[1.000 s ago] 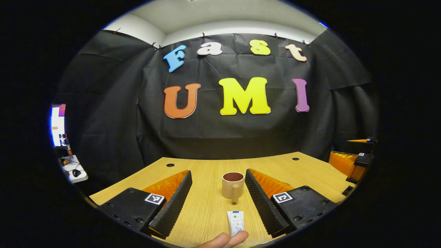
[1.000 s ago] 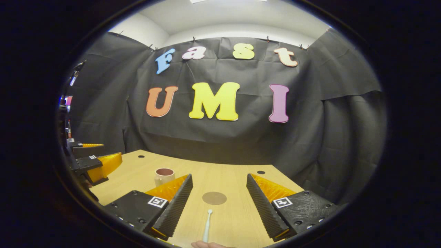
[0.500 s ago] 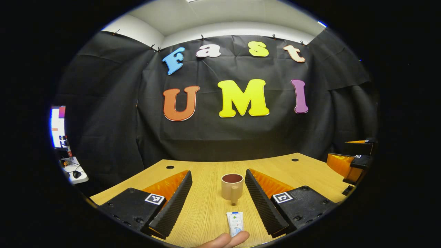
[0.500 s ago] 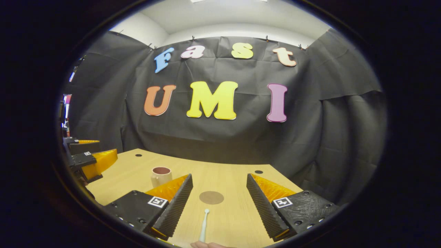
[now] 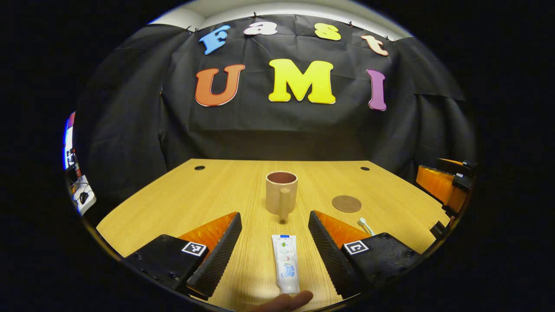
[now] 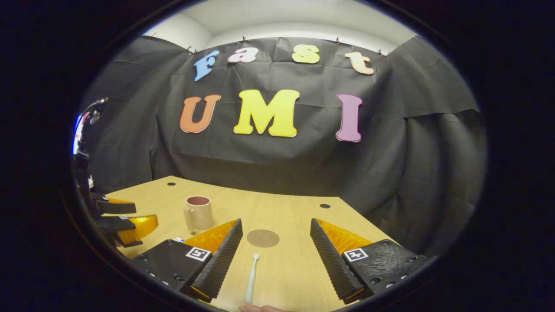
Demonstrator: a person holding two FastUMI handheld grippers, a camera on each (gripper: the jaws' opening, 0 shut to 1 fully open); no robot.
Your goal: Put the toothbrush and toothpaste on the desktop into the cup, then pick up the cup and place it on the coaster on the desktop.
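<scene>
A white toothpaste tube [image 5: 286, 263] lies flat on the wooden desk between the fingers of my open left gripper [image 5: 274, 250], untouched by either. Beyond it stands the beige cup [image 5: 281, 191], handle facing me, with the round brown coaster [image 5: 346, 203] to its right. A pale toothbrush [image 6: 251, 277] lies lengthwise between the fingers of my open right gripper [image 6: 275, 255], head pointing at the coaster [image 6: 262, 238]. The cup [image 6: 199, 212] stands to the left there. The toothbrush head [image 5: 363, 224] peeks out past my left gripper's right finger. The left gripper [image 6: 123, 219] shows at the left edge of the right gripper view.
The desk [image 5: 208, 190] has cable holes near its back corners and ends at the black cloth wall. The right gripper [image 5: 444, 186] shows at the far right of the left gripper view. A fingertip [image 5: 284, 301] shows at the bottom edge. A side table with a screen [image 5: 73, 173] stands left.
Both grippers have risen and tilted down, so more of the desk shows. The toothpaste now lies fully in view between the left fingers, and the coaster and toothbrush head have come into the left gripper view.
</scene>
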